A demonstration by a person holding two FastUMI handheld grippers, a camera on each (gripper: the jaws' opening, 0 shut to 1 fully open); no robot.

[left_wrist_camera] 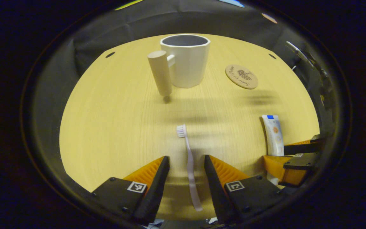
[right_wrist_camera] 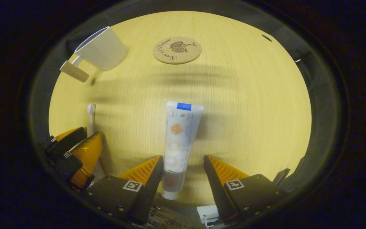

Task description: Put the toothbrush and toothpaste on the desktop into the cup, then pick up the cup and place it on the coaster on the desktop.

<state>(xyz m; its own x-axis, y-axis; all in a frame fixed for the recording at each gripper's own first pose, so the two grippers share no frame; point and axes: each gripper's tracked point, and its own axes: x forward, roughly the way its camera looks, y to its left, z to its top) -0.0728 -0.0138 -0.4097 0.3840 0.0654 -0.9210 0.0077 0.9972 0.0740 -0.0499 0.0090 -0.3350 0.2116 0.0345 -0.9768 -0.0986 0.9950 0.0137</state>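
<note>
White cup (left_wrist_camera: pixel 187 63), pale-pink toothbrush (left_wrist_camera: pixel 189 162), blue-striped white toothpaste (right_wrist_camera: pixel 179 140)

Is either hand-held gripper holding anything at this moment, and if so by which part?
Nothing is held. The left hand-held gripper is open astride the toothbrush handle; the right hand-held gripper is open astride the toothpaste near its cap end. Both lie on the desktop.

One cup (left_wrist_camera: pixel 186 60) is seen on one wooden desktop (left_wrist_camera: pixel 113 127). One coaster (left_wrist_camera: pixel 241 76) is counted, round and flat. One toothbrush (left_wrist_camera: pixel 189 165) is counted, and one toothpaste tube (right_wrist_camera: pixel 178 143). Two grippers are counted: the left gripper (left_wrist_camera: pixel 186 165) in the left gripper view and the right gripper (right_wrist_camera: pixel 183 165) in the right gripper view. Two fingers are shown on each gripper, four in all. One square marker is carried on each finger mount, so two are counted per gripper.
</note>
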